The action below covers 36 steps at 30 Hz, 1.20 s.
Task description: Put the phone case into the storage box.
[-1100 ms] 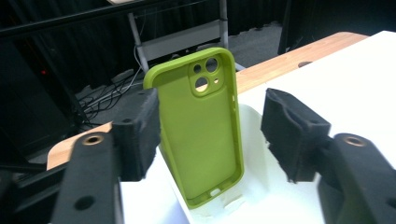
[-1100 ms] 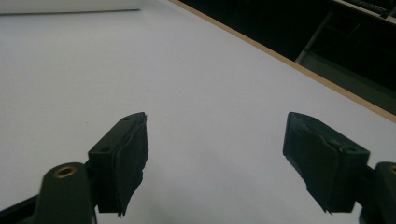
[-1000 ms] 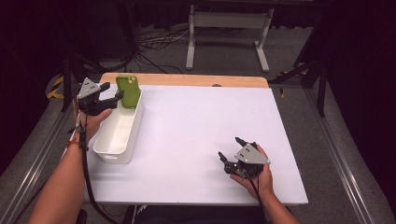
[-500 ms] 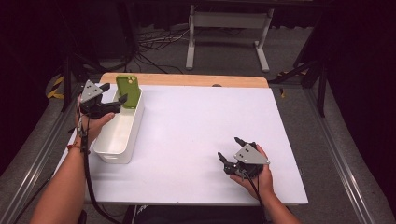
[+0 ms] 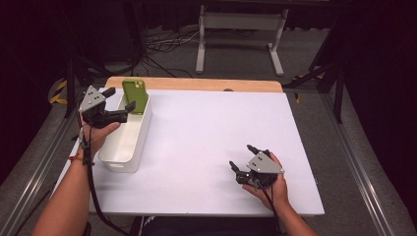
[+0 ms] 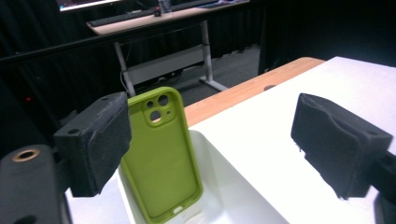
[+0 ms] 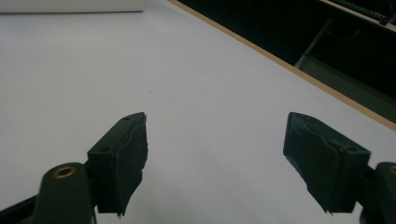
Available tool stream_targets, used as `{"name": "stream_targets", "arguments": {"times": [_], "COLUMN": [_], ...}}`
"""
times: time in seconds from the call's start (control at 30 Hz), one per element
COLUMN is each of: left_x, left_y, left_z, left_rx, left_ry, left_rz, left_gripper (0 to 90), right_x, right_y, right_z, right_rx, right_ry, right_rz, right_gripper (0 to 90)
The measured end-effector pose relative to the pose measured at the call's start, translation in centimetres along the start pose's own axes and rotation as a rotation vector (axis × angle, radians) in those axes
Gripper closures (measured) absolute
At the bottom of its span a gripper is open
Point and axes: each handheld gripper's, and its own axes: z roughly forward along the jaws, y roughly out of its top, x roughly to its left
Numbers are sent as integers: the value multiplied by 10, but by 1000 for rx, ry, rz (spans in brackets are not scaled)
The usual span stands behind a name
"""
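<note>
Now the left gripper (image 5: 118, 104), just opening, clears the green phone case (image 5: 135, 95).

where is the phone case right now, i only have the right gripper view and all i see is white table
Observer: The green phone case stands upright in the white bin, leaning against its far end.
Operator: is the left gripper holding it
Observer: No. The left gripper has just been opening its jaws; the case sits beyond them, with no pad pressing on it.
Operator: where is that bin on the table
Observer: Along the left edge of the table, next to the left hand.
Operator: and my right gripper
Observer: The right gripper is open with nothing between its jaws, near the table's front right.
</note>
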Motion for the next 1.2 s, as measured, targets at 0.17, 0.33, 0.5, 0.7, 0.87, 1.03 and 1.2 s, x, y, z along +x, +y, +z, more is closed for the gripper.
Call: {"name": "stream_targets", "arguments": {"times": [0.17,0.33,0.5,0.7,0.87,1.03,1.2], "left_x": [-7,-13,-19,-29,-35,-45,-55], "left_y": [1,2,2,4,5,6,6], "left_z": [-4,-9,-10,-12,-13,-17,-21], "left_rx": [-15,-32,-44,-63,-67,-72,-81], "left_ry": [-29,-47,-58,-92,-108,-131,-146], "left_rz": [6,14,7,22,32,49,73], "left_gripper": [86,74,64,51,51,50,47], "right_x": [-1,-2,-3,-5,-5,-4,-3], "right_y": [0,1,1,1,1,1,2], "right_z": [-1,-3,-5,-7,-9,-11,-12], "right_rx": [-2,-2,-7,-5,-8,-11,-14], "right_ry": [-2,-3,-12,-16,-17,-15,-12], "right_rz": [-1,-4,0,-4,-3,-4,-9], "right_gripper": [229,228,228,227,227,227,227]}}
